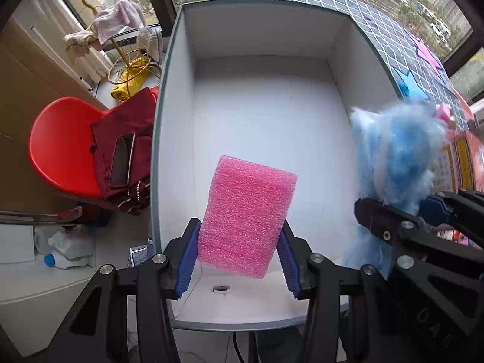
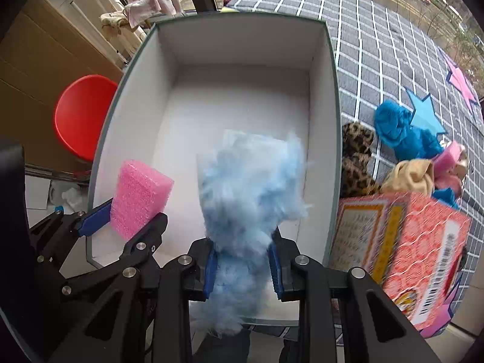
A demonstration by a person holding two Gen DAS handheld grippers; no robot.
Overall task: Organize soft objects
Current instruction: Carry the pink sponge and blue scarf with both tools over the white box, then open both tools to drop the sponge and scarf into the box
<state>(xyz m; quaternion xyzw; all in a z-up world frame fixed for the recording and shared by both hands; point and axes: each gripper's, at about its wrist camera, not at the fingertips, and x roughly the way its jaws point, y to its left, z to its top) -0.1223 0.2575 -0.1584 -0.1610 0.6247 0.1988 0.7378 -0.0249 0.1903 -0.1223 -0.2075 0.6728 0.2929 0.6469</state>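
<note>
Left wrist: left tool [image 1: 239, 260] clamps pink foam [image 1: 246, 216]; right tool [image 2: 243, 267] clamps blue fluff [image 2: 251, 187].

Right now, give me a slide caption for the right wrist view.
Right tongs hold blue fluff and left tongs pink foam over the open white box.

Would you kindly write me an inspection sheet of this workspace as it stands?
Surface: grey checked cloth with star patches.
Job's things: white box, nothing resting on its floor; pink foam block; blue fluffy bundle; leopard-print piece, teal fabric and tan cloth lie right of the box.
Clutter: red patterned carton.
Grippers: left gripper fingers clamp the foam above the box; right gripper clamps the bundle.
Cables: nothing seen.
Surroundings: red chair bearing maroon garment and phone; windows.
</note>
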